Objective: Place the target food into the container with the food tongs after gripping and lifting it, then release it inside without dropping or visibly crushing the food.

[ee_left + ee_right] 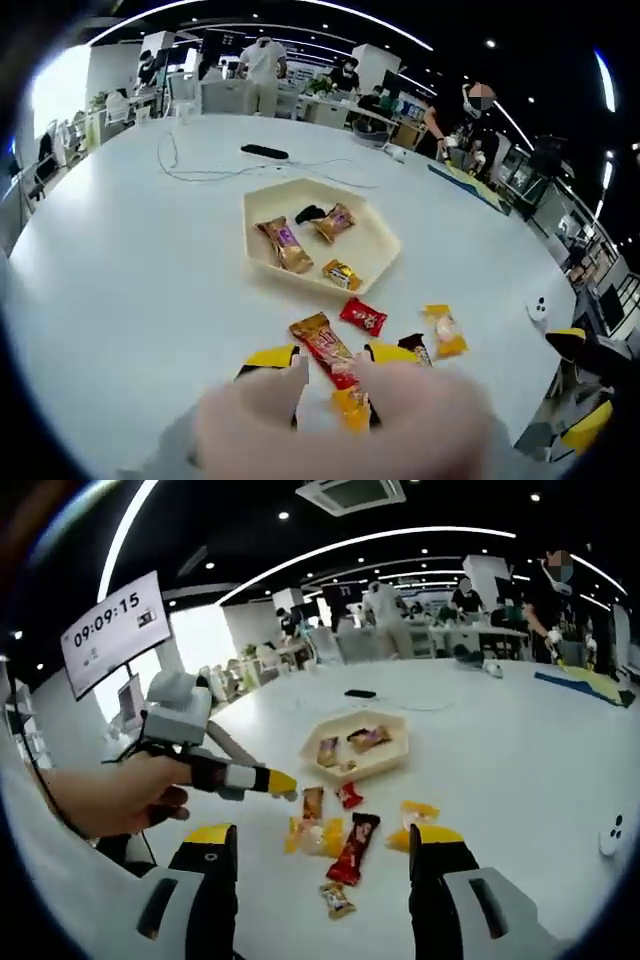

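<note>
Tongs [225,772] level in hand [115,795] | tips over snacks [325,830] | tray [395,755] beyond

White table [130,270], hexagonal tray [262,253], scattered wrapped snacks [363,317], cables [215,172], black remote [264,152]

Smooth matt white table [130,280], matt cream plastic-looking tray [380,245], glossy foil-like snack wrappers [352,848]
</note>
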